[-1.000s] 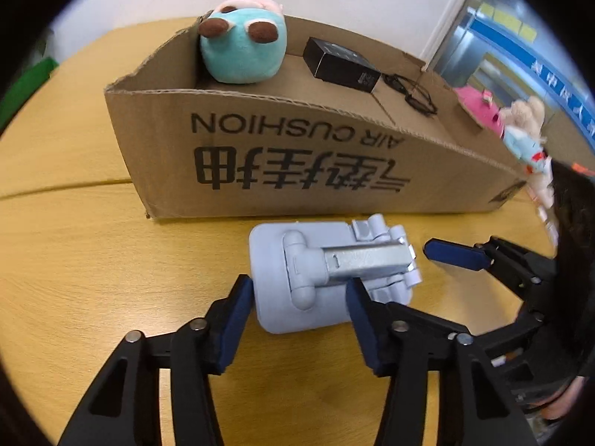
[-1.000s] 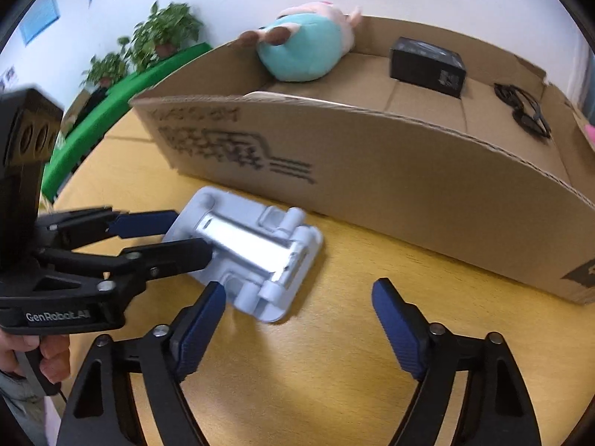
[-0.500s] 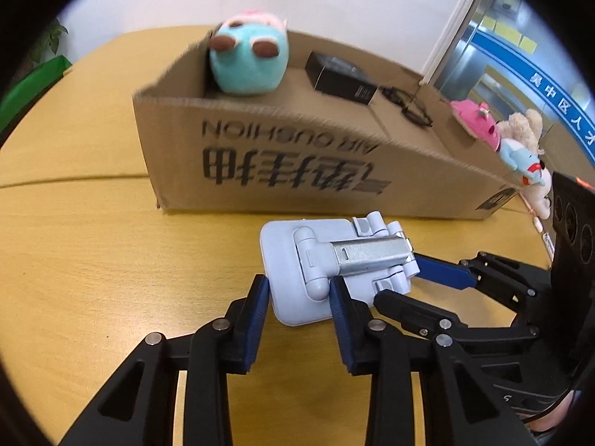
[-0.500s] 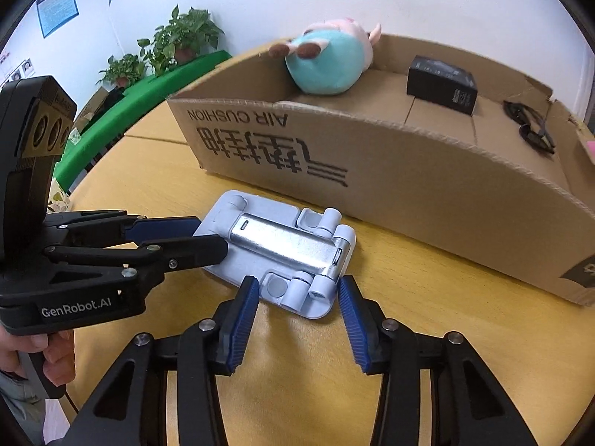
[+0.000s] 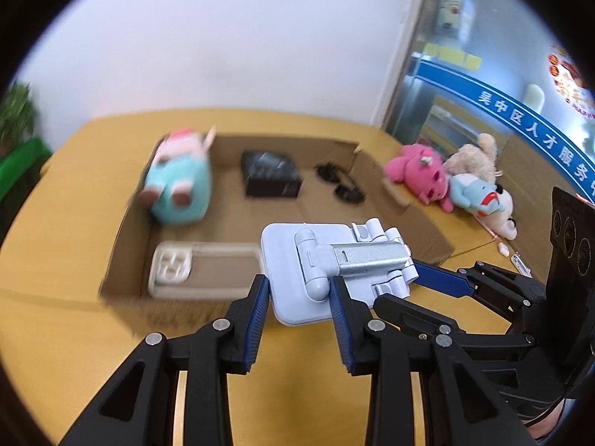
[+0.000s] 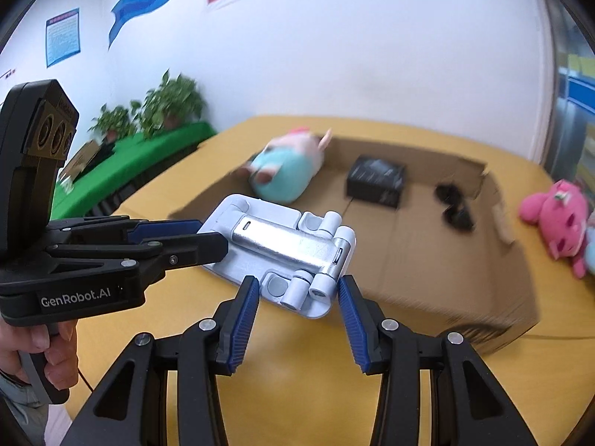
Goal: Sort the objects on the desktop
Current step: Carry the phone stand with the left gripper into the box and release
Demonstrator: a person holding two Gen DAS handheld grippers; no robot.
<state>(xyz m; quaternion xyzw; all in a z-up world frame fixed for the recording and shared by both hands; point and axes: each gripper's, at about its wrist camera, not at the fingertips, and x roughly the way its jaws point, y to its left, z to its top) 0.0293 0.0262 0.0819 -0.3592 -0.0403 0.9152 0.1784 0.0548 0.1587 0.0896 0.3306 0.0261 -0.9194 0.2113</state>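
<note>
Left gripper [image 5: 297,297]: your blue pads clamp the near end of the folding phone stand [image 5: 334,267], one pad on each side edge.
Right gripper [image 6: 297,297]: your jaws pinch the hinge end of the same stand, pads touching both of its sides.
Phone stand: you carry it flat between both grippers, lifted off the wooden table [image 5: 55,334] and hanging over the near wall of the cardboard box [image 5: 122,290].
Box edges: in the left wrist view the near wall runs from 9 o'clock to 3 o'clock just under the stand; the far wall lies toward 12 o'clock.
Open room: bare cardboard floor shows at the middle of the box, toward 12 o'clock from the stand.
Box contents: a teal plush toy [image 5: 178,189] at 11 o'clock, a black box [image 5: 271,180] at 12, black glasses [image 5: 340,184] at 1, a beige phone case [image 5: 200,273] against the near wall at 9.
Outside the box: a pink plush [image 5: 418,174] and other soft toys [image 5: 479,186] lie on the table at 2 o'clock, well apart from the stand.
Change: a second ago the stand lay on the table in front of the box and your jaws were spread around it; now both are closed on it and you have raised it, so you look down into the box.
</note>
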